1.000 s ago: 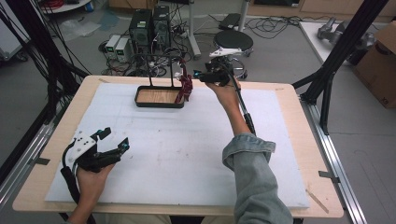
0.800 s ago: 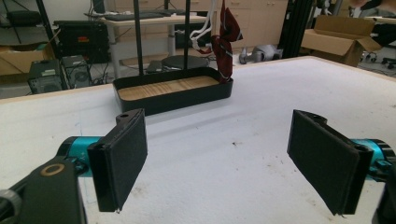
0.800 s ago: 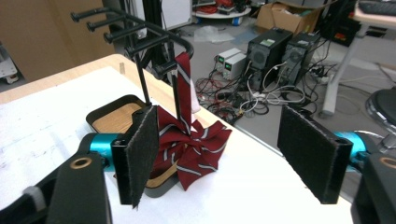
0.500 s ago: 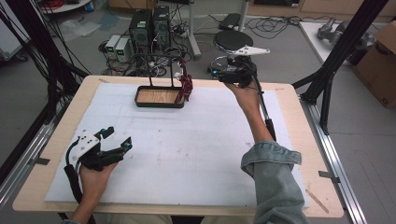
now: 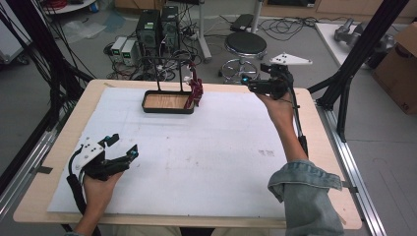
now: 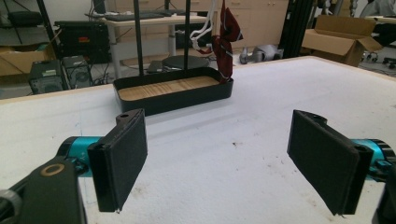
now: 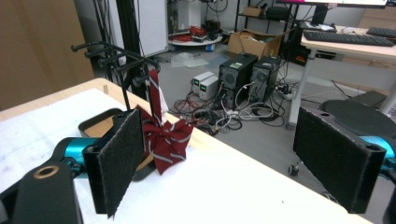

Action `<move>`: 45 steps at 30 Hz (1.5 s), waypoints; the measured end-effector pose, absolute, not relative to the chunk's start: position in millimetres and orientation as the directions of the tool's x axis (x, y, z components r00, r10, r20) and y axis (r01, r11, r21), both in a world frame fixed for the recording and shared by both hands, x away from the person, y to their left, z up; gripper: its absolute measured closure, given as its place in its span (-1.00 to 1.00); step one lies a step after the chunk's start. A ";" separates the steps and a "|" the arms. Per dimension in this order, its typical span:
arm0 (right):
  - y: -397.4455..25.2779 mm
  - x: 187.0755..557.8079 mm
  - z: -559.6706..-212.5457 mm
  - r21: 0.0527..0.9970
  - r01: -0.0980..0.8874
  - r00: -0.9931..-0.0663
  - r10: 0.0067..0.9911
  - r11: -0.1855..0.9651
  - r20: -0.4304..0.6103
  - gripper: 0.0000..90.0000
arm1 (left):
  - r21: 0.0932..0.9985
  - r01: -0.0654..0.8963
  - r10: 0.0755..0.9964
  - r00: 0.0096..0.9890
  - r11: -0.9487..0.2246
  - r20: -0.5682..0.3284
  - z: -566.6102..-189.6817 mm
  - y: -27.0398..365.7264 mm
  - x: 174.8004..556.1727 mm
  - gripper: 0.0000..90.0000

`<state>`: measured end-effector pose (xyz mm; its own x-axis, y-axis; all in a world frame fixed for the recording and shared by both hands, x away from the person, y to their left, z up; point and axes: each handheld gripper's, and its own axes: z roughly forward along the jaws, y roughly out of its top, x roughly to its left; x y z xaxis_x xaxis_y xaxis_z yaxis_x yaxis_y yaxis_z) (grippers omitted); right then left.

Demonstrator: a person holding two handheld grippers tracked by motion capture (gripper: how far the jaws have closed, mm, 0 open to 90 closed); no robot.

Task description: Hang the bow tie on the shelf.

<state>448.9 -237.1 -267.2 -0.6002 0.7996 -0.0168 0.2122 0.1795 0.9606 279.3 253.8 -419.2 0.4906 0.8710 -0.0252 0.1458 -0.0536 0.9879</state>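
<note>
Red striped bow (image 5: 194, 91) hangs on the black rack (image 5: 167, 102); both tools, left (image 5: 123, 154) and right (image 5: 252, 86), gape apart.

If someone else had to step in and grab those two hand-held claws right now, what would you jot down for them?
Left gripper: open, holding nothing, low over the white mat at the near left.
Right gripper: open, holding nothing, raised at the far right edge of the table, pointing toward the rack.
Red striped bow: hanging on the black rack, over the right end of its tray.
Done: the bow appears hung, and nothing is in either gripper.
Left: probably just check that the bow hangs securely.
</note>
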 end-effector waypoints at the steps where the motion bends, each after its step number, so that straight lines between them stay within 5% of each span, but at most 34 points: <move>1: -239.4 446.3 -266.9 0.959 0.215 -0.599 0.801 0.183 -0.018 -0.65 | 0.988 0.146 0.871 0.491 -0.054 -0.025 -419.2 253.8 279.3 -0.55; 17: -283.9 398.2 -272.3 0.975 0.181 -0.559 0.829 0.127 -0.004 -0.72 | 0.988 0.148 0.878 0.479 -0.053 -0.024 -419.4 256.4 279.0 -0.55; 45: -340.3 311.4 -352.5 0.994 0.111 -0.433 0.899 -0.017 0.063 -0.74 | 0.986 0.153 0.884 0.467 -0.062 -0.016 -420.7 255.2 277.8 -0.55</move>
<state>311.4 -340.3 -352.5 -0.4334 0.8990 0.0633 0.1109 -0.0165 0.9937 277.8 255.2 -420.7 0.4668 0.8842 -0.0164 0.1526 -0.0622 0.9863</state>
